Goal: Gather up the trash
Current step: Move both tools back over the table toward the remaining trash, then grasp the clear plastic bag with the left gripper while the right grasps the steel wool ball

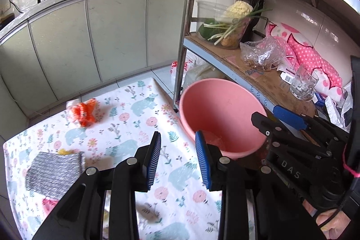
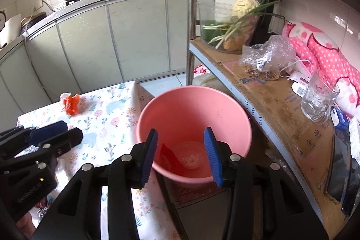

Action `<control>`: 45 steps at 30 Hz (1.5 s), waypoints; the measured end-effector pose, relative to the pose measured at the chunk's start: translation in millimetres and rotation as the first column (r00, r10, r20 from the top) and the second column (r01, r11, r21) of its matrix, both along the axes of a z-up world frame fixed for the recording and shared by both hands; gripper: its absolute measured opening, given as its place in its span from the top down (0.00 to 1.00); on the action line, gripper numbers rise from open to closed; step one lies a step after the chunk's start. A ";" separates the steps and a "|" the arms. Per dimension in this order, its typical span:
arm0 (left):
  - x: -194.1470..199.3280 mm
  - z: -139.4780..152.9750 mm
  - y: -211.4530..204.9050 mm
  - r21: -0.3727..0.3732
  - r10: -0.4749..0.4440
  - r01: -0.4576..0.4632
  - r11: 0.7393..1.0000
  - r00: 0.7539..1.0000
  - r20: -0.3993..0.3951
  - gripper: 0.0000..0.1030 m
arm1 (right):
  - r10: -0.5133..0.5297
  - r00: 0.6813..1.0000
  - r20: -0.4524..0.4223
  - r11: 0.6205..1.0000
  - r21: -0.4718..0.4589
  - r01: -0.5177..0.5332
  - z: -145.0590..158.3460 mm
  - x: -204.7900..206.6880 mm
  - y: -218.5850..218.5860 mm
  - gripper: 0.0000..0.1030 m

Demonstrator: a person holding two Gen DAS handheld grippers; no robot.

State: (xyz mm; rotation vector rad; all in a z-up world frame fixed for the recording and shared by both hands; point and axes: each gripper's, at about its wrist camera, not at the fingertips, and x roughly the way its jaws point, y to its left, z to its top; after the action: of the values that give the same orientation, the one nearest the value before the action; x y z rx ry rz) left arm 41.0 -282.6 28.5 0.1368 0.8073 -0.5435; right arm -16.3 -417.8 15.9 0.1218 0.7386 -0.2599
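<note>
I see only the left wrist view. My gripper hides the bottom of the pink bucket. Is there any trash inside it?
Observer: Yes. In the right wrist view a red wrapper lies on the bottom of the pink bucket.
Operator: Only that one?
Observer: No, a crumpled clear plastic piece lies beside it.
Operator: Does the right gripper hold anything?
Observer: No. The right gripper is open above the bucket, with nothing between its pads.

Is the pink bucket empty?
No. The pink bucket stands upright with a red wrapper and a clear crumpled plastic piece at its bottom.
</note>
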 end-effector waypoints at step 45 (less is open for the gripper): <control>-101.3 -74.8 212.5 0.051 0.314 -0.310 0.949 0.940 -0.135 0.53 | 0.583 0.797 -0.155 0.795 0.312 -0.521 -57.6 -48.2 173.0 0.48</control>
State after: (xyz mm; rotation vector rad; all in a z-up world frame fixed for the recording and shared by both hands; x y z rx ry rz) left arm -60.3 -70.0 -46.4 -0.0050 0.9553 -0.2422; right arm -64.5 -244.8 -41.8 0.1101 1.0195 0.4016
